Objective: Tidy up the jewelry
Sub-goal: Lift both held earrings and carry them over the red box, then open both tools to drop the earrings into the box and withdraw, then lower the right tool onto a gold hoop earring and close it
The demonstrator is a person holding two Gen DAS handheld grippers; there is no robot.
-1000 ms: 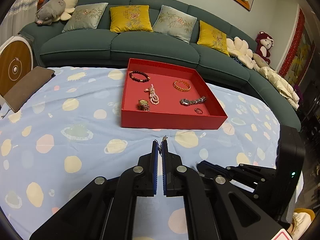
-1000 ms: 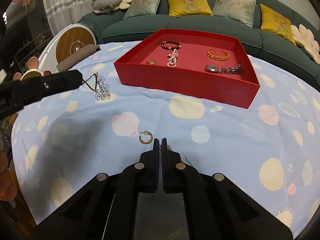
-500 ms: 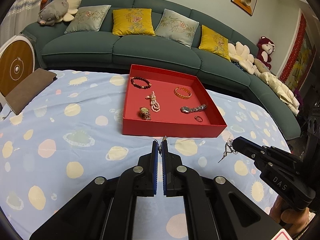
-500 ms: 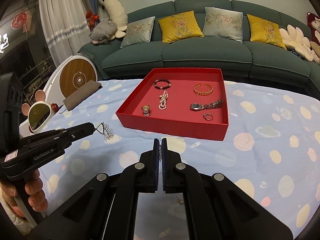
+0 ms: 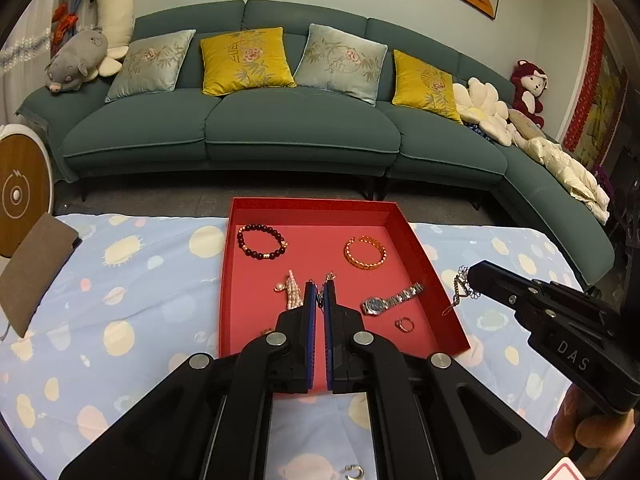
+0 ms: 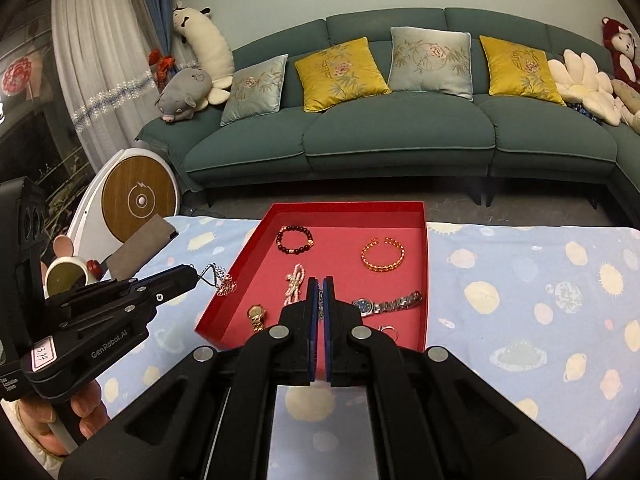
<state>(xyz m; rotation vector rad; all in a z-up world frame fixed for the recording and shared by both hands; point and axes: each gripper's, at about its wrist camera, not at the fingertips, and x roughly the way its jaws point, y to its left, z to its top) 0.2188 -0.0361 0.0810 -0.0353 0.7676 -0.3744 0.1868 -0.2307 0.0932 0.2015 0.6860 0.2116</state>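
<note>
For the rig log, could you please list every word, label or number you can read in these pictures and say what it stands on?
"DAS": side of the right tongs, seen from the left wrist view.
"GenRobot.AI": side of the left tongs, seen from the right wrist view.
"314", roughly: white sticker on the left tongs' body; handwritten, partly unclear.
Watch dial: too small to read.
Nothing else is legible.

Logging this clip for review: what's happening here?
A person holds a gripper in each hand above a red tray on a spotted cloth. The left gripper and the right gripper are each shut on a small chain piece: left piece, right piece. Both hang near the tray's edges, not yet set down. Bracelets, pearls, watches and a ring already lie inside. A hoop earring sits on the cloth.
</note>
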